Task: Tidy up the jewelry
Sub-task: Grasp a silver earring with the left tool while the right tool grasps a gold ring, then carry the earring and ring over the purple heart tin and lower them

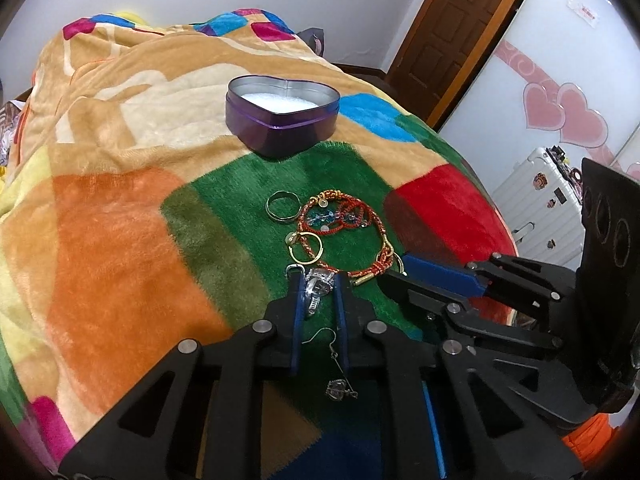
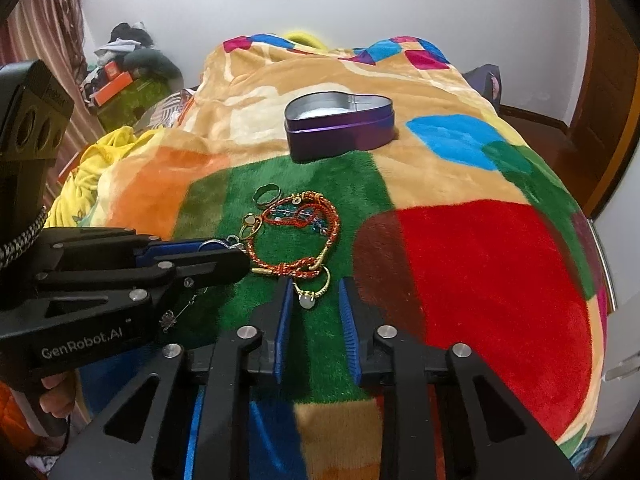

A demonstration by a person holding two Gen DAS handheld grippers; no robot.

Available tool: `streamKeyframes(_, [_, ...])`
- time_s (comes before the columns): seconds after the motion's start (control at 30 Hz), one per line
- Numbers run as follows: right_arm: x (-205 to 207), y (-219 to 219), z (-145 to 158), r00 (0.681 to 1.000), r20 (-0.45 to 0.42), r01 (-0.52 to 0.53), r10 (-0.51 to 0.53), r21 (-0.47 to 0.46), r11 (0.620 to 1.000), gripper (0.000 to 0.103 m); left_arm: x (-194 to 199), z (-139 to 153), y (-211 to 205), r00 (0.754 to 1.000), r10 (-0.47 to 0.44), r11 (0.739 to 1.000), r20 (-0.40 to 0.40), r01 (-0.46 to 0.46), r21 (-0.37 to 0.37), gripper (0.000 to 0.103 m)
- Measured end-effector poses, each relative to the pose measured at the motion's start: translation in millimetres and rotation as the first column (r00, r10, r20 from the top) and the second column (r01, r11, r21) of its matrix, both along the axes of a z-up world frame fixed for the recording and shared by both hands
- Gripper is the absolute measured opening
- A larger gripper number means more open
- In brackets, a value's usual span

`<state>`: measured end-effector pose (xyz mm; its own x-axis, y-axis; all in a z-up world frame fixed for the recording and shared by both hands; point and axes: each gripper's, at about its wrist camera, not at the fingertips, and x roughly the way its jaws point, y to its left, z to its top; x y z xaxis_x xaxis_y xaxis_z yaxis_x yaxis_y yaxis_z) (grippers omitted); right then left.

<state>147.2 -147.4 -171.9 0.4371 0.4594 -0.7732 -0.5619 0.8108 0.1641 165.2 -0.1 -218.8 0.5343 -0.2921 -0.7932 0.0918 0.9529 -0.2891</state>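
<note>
Jewelry: small pile on green patch of blanket on bed, near side of heart tin; tin is open, white pad inside, well apart from pile.

Layout, left to right (left wrist view):
- Dark ring: far left of pile, lying flat. Stiff, smooth; likely slips on flat pads. Take across band.
- Gold ring: just beside dark ring, touching cord bracelet. Same handling.
- Silver ring: between left tongs. Tongs narrowed around it; pads look at or near contact, firm grip can't be confirmed.
- Hook earring: lies in gap behind left tong tips, nearest camera. Thin wire, light, bends easily; take at charm, not hook.
- Cord bracelets: red/gold braids w/ blue beads, looped together. Soft, limp; will drape and may drag neighbors. Take at metal clasp or thick braid.
- Stone ring: gold w/ pale stone, touching bracelet clasp end, just ahead of right tongs. Right tongs open, holding nothing, straddling the spot.

Judgement: all pcs light; plush pile lets small items sink, so press tips down into blanket before closing. Lift slow; check bracelets not snagged on rings.
</note>
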Motion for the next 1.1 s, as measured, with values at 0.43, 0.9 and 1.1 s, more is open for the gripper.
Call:
streamKeyframes(0.43, [-3.5,-9.0,8.5,0.999,0.004,0.037,-0.037,0.022,0.999,0.016,-12.7,20.6,3.1,0.998,0.027,0.999,0.056,-0.029,0.026,0.013])
streamKeyframes(0.9, [-2.4,-17.3,45.0,0.990,0.099,0.099,-0.104,0.055,0.994,0.016,-12.9,73.2,24.6,0.975,0.086,0.995,0.205,-0.096,0.039,0.013])
streamKeyframes(1.1, [6.6,-15.3,63.0,0.981,0.152,0.112,-0.122,0.078,0.991,0.016,-3.1,91.5,31.6,0.960,0.097,0.992,0.264,-0.114,0.051,0.013])
